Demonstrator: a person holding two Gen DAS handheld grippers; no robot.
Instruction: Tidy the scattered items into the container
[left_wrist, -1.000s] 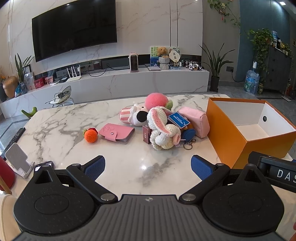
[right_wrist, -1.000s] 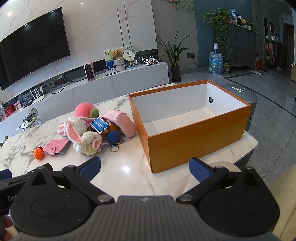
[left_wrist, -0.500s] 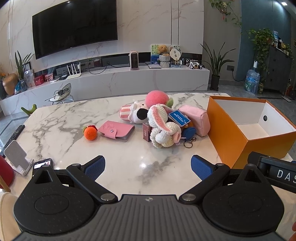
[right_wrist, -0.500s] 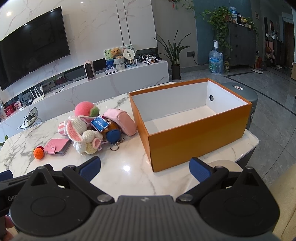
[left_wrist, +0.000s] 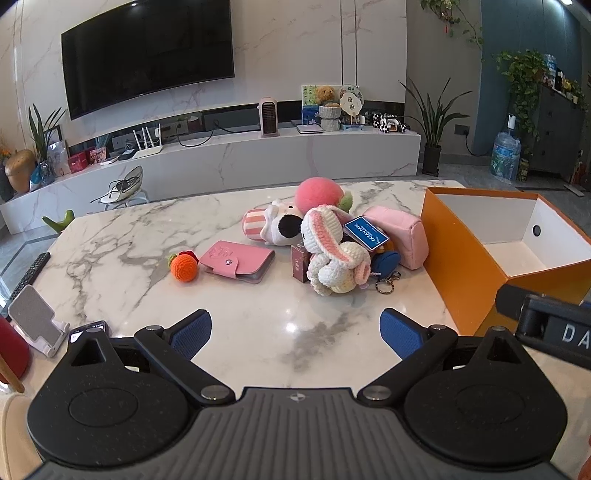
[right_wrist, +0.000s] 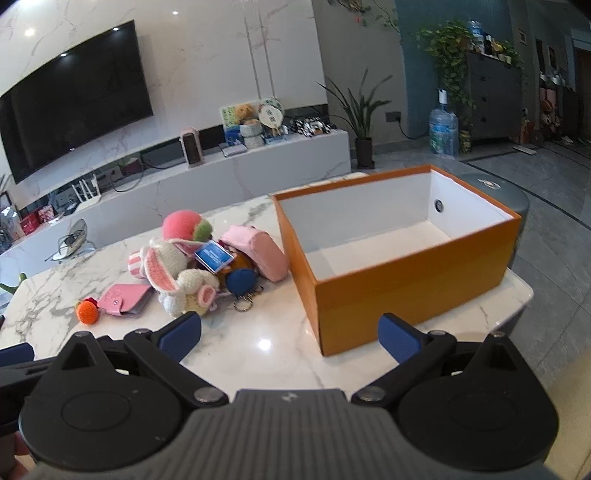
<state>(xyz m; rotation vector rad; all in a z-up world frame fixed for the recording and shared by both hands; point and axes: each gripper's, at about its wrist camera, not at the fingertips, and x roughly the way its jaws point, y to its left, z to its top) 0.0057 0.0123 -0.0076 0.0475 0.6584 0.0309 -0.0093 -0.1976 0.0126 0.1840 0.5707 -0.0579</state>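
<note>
Both grippers spread wide, empty, short of the pile.
Orange box (right_wrist: 406, 295) beside toy pile (left_wrist: 332, 247); short carry; left gripper (left_wrist: 295, 328), right gripper (right_wrist: 290, 332) ready for first pick.

At frame centre, the white tabletop (left_wrist: 122, 258) is veined grey. The box (right_wrist: 406, 291) at right is orange outside, white inside. The wallet (left_wrist: 236, 260) is pink, the crocheted ball (left_wrist: 183, 266) orange, and the rabbit (left_wrist: 332, 258) cream with pink ears.
</note>
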